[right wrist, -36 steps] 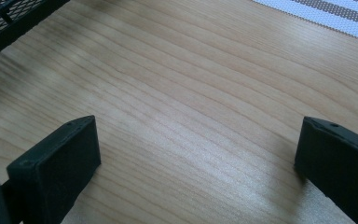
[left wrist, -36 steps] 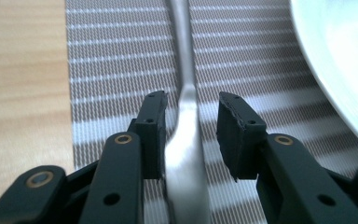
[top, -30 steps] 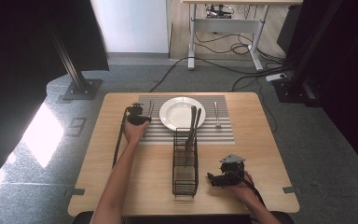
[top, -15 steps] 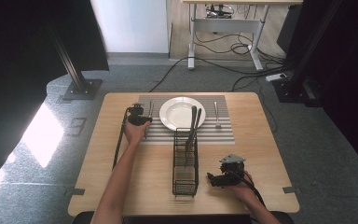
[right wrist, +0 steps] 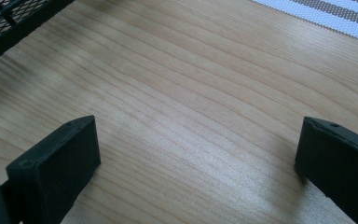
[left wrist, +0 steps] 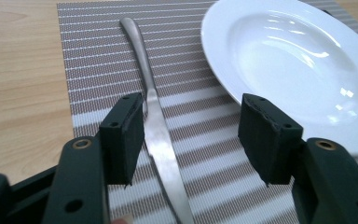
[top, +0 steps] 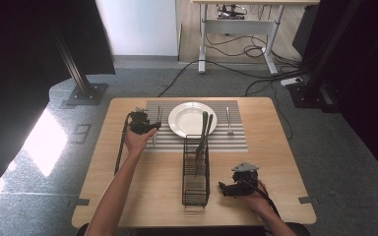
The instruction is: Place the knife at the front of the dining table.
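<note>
Fingers [left wrist: 123, 135] of left gripper [left wrist: 191, 135] spread, just opened, gripping nothing. Knife [left wrist: 156, 121] lying flat on striped mat [left wrist: 93, 56], between the jaws but close against the near-left pad, clear of the other. Handle pointing away, blade running back under the gripper. White plate [left wrist: 298, 60] just beside, on same mat. Right gripper [right wrist: 198, 154] spread wide over bare table [right wrist: 168, 70], nothing between. Wire basket [top: 196, 172] near it, utensils standing inside.
</note>
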Demonstrator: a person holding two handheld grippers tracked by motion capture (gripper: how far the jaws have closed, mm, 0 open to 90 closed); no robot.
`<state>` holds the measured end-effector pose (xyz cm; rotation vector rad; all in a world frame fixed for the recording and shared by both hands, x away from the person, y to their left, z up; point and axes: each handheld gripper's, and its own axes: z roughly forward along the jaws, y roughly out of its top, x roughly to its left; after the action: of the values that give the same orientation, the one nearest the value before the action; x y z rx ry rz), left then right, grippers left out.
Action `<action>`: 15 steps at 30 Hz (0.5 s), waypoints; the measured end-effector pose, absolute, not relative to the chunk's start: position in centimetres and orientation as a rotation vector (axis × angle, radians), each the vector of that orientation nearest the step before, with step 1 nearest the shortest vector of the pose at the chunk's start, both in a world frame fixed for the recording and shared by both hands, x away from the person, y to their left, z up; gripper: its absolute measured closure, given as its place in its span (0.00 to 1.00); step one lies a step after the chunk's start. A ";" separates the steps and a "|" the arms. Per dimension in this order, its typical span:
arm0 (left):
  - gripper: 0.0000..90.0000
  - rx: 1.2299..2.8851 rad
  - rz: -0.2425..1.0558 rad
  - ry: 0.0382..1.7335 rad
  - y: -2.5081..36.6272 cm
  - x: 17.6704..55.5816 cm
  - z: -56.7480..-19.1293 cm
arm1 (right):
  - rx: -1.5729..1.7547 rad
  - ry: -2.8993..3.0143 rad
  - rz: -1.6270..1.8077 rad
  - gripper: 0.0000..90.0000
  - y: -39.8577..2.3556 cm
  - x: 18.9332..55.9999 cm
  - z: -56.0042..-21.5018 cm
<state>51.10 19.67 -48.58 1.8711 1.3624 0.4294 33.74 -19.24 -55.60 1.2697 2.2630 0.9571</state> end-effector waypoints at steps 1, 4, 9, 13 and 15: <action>0.43 1.869 0.421 1.350 19.8 50.7 -48.5 | 1.269 2.263 0.957 0.00 -19.2 33.7 -55.6; 0.42 1.877 0.409 1.320 20.2 49.1 -48.3 | 1.269 2.264 0.956 0.00 -19.2 33.7 -55.6; 0.42 1.878 0.399 1.277 21.3 46.2 -47.9 | 1.271 2.264 0.956 0.00 -19.2 33.7 -55.6; 0.41 1.880 0.370 1.244 21.9 44.0 -47.7 | 1.272 2.265 0.955 0.00 -19.2 33.7 -55.6; 0.40 1.890 0.369 1.227 22.0 42.9 -47.6 | 1.274 2.264 0.956 0.00 -19.2 33.7 -55.6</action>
<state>42.93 21.96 -47.60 1.8902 1.2270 0.3692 33.74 -19.23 -55.59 1.2735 2.2637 0.9558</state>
